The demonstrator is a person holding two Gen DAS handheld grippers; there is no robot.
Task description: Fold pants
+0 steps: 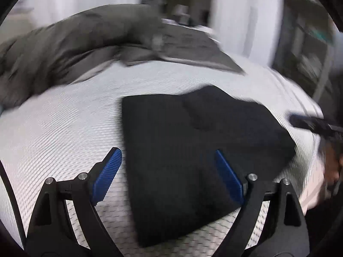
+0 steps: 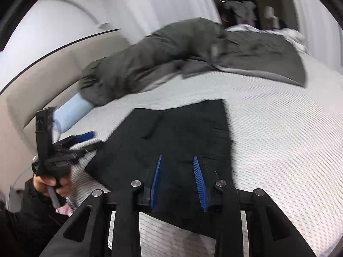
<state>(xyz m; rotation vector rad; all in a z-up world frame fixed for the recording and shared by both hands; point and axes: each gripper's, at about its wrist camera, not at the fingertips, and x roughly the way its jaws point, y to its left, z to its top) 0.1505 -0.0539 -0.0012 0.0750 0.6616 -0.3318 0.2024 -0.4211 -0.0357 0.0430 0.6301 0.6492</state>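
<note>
Right now the black pants (image 1: 193, 150) lie flat on the bed (image 1: 64, 128), already folded down to a compact slab, roughly rectangular w/ one ragged corner at the far right. From where I stand they sit directly under and ahead of both tongs, not off to a side.

Left tongs (image 1: 169, 175) are spread wide, holding nothing. Their left pad hangs over bare mattress just beside the pants' left edge; the right pad is over the cloth itself. So that edge runs between the two pads, roughly along the way the tongs point.

Right tongs (image 2: 178, 182) are set narrow, a gap showing btwn the blue pads, nothing pinched that I can make out. They hang over the near middle of the pants (image 2: 182, 139), pointing up the long axis toward the far hem. Whether the tips touch the fabric, can't tell; frames are smeared w/ motion.

In the right wrist view the left tongs (image 2: 83, 137) show off by the pants' left side, gripped in the person's left hand (image 2: 51, 184).

My guess: if another fold is due, it goes across the long axis, near end up to far end. Right tongs are nearer the near edge's middle; left tongs are nearer the left edge/corner, and would need to drop and close there first.

A grey duvet (image 2: 171, 53) is heaped well beyond, clear of the pants.
</note>
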